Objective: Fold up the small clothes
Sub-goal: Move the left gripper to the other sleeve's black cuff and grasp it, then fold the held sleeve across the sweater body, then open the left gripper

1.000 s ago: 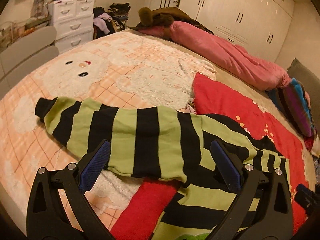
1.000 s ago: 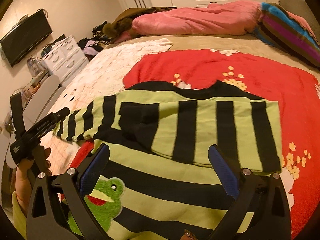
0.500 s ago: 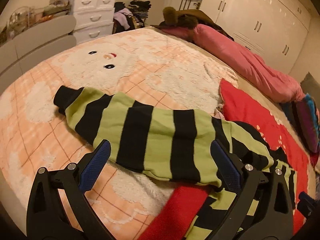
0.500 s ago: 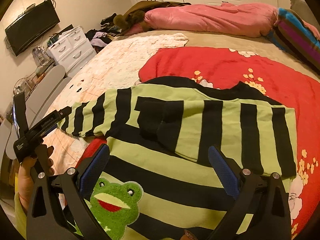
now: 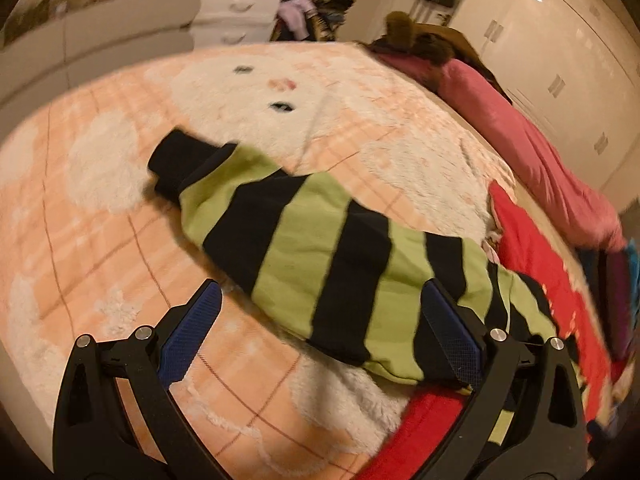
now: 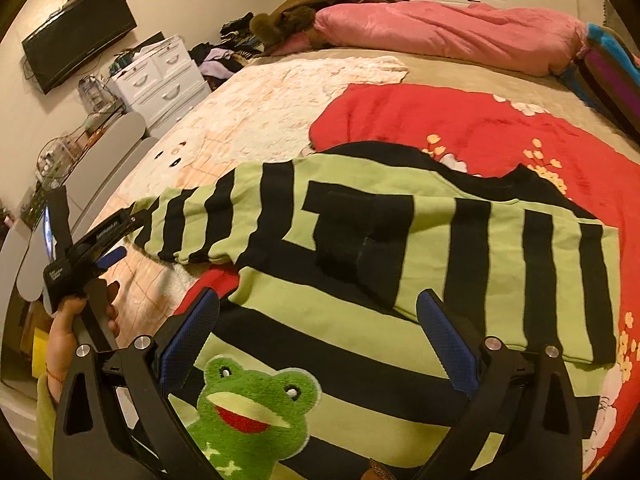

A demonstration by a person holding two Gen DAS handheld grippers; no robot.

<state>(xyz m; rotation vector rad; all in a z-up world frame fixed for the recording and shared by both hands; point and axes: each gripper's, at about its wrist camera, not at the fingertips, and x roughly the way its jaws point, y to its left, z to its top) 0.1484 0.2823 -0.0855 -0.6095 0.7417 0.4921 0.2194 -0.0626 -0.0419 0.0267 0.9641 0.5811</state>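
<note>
One green-and-black striped sweater (image 6: pixel 400 280) lies flat on the bed (image 6: pixel 440 68), its body partly over a red floral blanket (image 6: pixel 460 120) and its left sleeve (image 5: pixel 304 248) stretched out over a peach plush blanket (image 5: pixel 100 240) toward 10 o'clock in the left wrist view. Two grippers are present: the left gripper (image 5: pixel 320 332) hovers above that sleeve with its jaws spread wide and holding nothing; the right gripper (image 6: pixel 320 340) hovers above the sweater's body, jaws likewise spread and empty. One white chest of drawers (image 6: pixel 160 76) stands beside the bed at 10 o'clock in the right wrist view; its drawers are closed, so their contents cannot be told. The right wrist view alone shows the frog appliqué (image 6: pixel 256 400) on the sweater front at 6 o'clock, the other sleeve (image 6: pixel 520 268) folded across the chest, one wall-mounted television (image 6: pixel 76 36) at 10 o'clock, and the person's left hand (image 6: pixel 76 328) grasping the left gripper's handle at 8 o'clock. The left wrist view, which is motion-blurred, alone shows the black cuff (image 5: pixel 180 160) of the outstretched sleeve. One pink quilt (image 6: pixel 440 32) lies along the far edge of the bed at 12 o'clock, and one multicoloured striped cushion (image 6: pixel 608 76) at 2 o'clock.
</note>
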